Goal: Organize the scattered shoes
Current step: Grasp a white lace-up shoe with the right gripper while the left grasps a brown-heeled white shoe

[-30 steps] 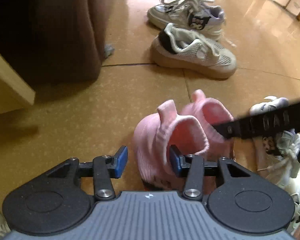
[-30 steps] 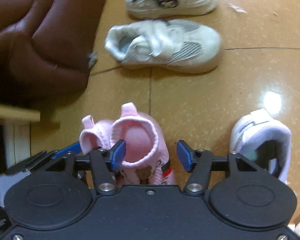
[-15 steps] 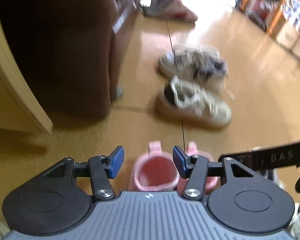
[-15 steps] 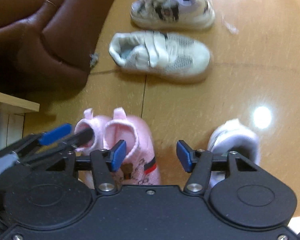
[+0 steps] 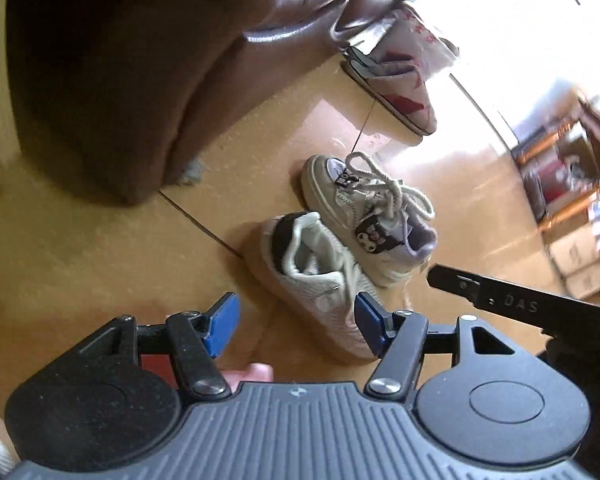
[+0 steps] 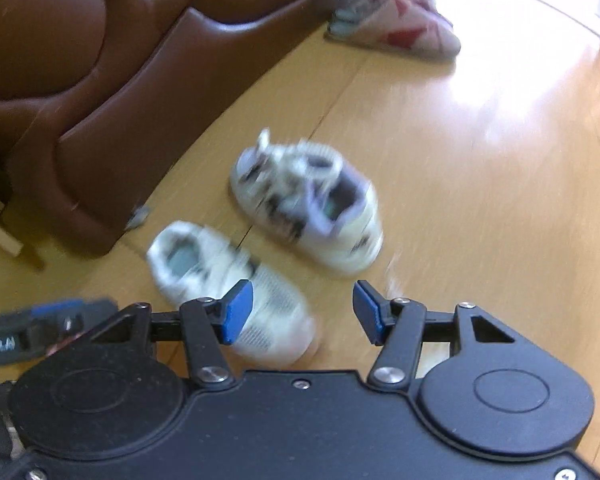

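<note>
Two pale sneakers lie side by side on the tan floor. The strap sneaker is nearer, the laced sneaker with purple lining just beyond it. My left gripper hovers above the floor, its jaws opening and gripping nothing; the strap sneaker's toe shows past its right pad. A sliver of pink shoe peeks out under its body. My right gripper is open and empty over the strap sneaker's toe. The right wrist view is motion-blurred.
A brown leather sofa fills the left and back. A grey and red slipper lies beyond the sneakers by the sofa. Boxes and shelving stand at the far right. Each gripper's finger edges into the other's view.
Both grippers rose, rolled and swung away from the pink shoes toward the two pale sneakers. The pink pair has nearly dropped out of view. The left jaws have spread wider.
</note>
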Motion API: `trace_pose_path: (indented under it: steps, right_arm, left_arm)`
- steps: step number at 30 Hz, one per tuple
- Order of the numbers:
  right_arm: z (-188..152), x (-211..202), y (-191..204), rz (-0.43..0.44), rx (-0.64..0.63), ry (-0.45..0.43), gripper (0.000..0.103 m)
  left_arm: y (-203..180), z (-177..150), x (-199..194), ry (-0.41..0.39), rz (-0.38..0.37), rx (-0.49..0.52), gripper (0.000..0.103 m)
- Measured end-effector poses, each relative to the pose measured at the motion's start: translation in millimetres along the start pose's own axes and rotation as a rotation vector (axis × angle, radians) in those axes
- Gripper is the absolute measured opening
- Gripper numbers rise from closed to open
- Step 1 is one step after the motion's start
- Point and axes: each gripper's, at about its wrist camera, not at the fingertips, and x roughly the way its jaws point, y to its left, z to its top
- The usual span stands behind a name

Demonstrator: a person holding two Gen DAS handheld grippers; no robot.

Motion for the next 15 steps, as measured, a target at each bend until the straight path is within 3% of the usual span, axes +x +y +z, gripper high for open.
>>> trace_pose_path:
  steps: [4, 8, 10, 12, 15]
  right_arm:
    - [17.0, 15.2, 0.6, 0.025, -0.146, -0.012, 0.054]
    - [22.7, 28.0, 13.3, 0.057, -0.236, -0.001, 0.054]
    - [25.0, 36.4, 21.4, 0.049, -0.288, 0.01, 0.054]
    - [26.9, 42.4, 24.8, 0.043, -0.304, 0.022, 0.054]
    - [27.3, 58.9, 29.8, 0.018, -0.353, 0.08, 0.053]
  left_arm:
    - [5.3, -0.6, 4.1, -0.072, 0.044, -0.143, 0.061]
    - [4.6, 1.9, 10.1, -0.075, 0.067, -0.157, 0.056]
    - [6.8, 2.4, 16.7, -0.062, 0.092, -0.174, 0.045]
    - [8.5, 3.4, 22.3, -0.047, 0.097, -0.173, 0.04]
    - [9.8, 6.2, 36.5, -0.027, 0.109, -0.181, 0.04]
